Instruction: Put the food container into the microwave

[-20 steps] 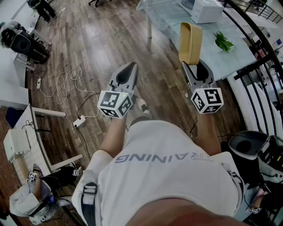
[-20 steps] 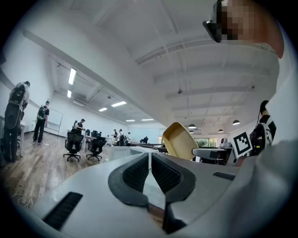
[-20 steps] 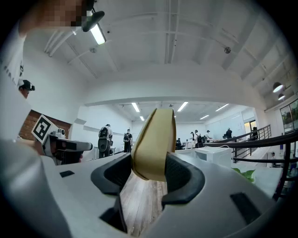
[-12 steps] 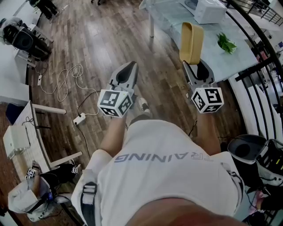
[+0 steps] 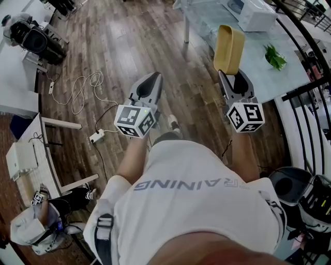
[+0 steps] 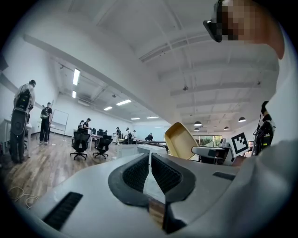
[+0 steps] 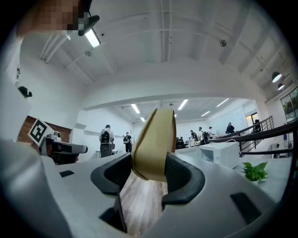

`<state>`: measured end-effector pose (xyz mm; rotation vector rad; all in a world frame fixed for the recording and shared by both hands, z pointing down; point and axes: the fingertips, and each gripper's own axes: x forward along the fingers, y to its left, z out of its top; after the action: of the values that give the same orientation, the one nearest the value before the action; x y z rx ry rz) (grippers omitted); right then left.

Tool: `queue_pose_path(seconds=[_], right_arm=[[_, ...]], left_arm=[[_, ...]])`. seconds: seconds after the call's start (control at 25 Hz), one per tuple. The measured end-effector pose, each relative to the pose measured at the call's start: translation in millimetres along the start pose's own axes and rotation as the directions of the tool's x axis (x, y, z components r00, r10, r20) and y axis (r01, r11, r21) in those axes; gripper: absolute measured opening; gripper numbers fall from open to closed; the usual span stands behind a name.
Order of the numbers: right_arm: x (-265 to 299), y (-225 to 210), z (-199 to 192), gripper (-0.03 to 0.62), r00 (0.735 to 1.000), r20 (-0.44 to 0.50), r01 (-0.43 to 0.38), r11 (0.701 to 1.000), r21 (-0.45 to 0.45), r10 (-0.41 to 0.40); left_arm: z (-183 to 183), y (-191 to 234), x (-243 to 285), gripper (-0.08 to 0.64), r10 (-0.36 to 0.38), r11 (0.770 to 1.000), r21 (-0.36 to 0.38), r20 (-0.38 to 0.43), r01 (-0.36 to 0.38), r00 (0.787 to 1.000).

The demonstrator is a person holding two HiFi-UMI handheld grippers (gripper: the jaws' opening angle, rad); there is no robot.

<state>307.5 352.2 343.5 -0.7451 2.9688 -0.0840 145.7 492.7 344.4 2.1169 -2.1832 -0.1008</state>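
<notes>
A tan food container (image 5: 229,49) stands on edge in the air, with my right gripper (image 5: 231,76) shut on its lower rim. In the right gripper view the container (image 7: 156,139) fills the gap between the two dark pads of the right gripper (image 7: 148,169). The white microwave (image 5: 257,14) sits on the pale table (image 5: 248,62) ahead and to the right, and shows again beyond the jaws as the microwave (image 7: 219,153). My left gripper (image 5: 153,77) is held level over the wooden floor, shut with nothing in it; its pads meet in the left gripper view (image 6: 150,160), where the container (image 6: 184,138) shows to the right.
A green plant (image 5: 275,56) stands on the table near the microwave. A black railing (image 5: 310,49) runs along the right. Cables and a power strip (image 5: 96,137) lie on the floor at the left, beside a desk (image 5: 23,160). Office chairs and people stand far off.
The table, microwave and floor have slid to the right in the head view as the person moves. Both grippers keep their pose, the container still held on edge.
</notes>
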Motion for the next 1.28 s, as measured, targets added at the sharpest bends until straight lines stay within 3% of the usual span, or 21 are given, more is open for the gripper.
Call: queue_pose_path(seconds=[0.32,0.8,1.28], right_arm=[[58.8,-21.2,-18.1,0.229,0.999,-0.035,-0.001,1.0,0.015,0.002],[164.4,-45.0,-9.7,0.229,0.999,-0.045,0.023,1.0,-0.013,-0.023],[261.9,-37.5,-25.8,0.229,0.997,-0.07,-0.029,0.999,-0.025,0.027]], left_arm=[[-10.8,40.5,43.3,0.044,-0.018,0.999,-0.033,-0.015,0.018,1.0],[7.2,124.3,123.5,0.044,-0.047,0.998,-0.045,-0.01,0.046,0.999],[8.5,210.3,159.6,0.044,0.006,0.999,-0.043,0.006,-0.006,1.0]])
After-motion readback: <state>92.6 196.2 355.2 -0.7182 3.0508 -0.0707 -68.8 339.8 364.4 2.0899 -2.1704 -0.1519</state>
